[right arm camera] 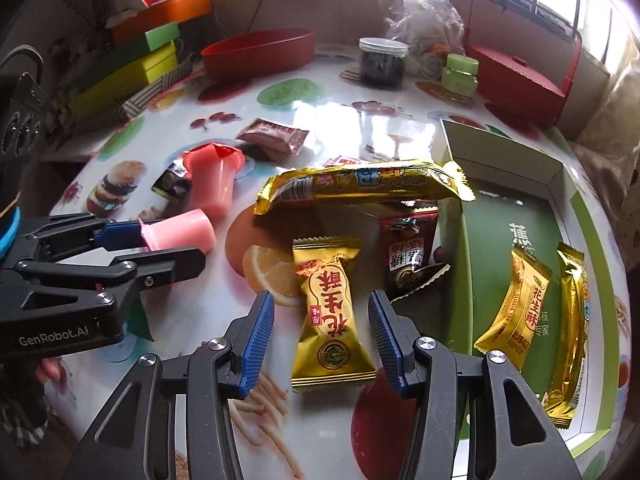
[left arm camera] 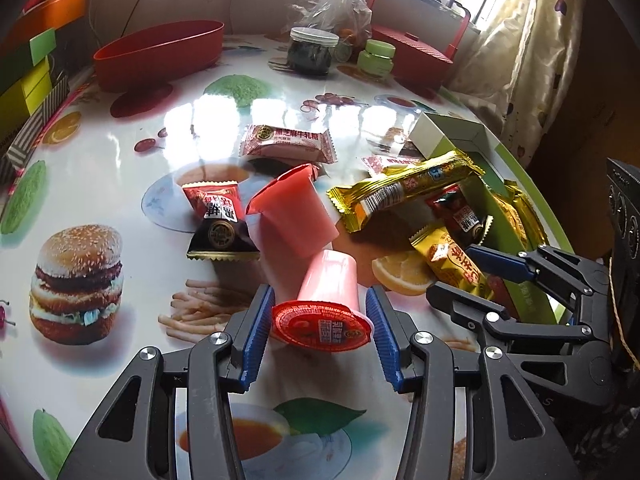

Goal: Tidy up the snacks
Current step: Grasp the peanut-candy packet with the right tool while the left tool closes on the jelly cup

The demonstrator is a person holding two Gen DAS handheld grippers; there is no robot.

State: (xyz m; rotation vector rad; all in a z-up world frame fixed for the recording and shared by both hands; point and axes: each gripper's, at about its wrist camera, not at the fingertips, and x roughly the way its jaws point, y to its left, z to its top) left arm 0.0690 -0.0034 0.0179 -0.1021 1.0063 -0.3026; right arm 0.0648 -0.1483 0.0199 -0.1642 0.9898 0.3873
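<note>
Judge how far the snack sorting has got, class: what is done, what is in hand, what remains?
Done: two gold packets lie in the green box.

In hand: the left tongs sit open around a pink jelly cup; the right tongs sit open around a gold candy. Neither is gripped yet.

Left: another pink cup, a long gold bar, a pink-wrapped candy and dark red packets on the table.
</note>
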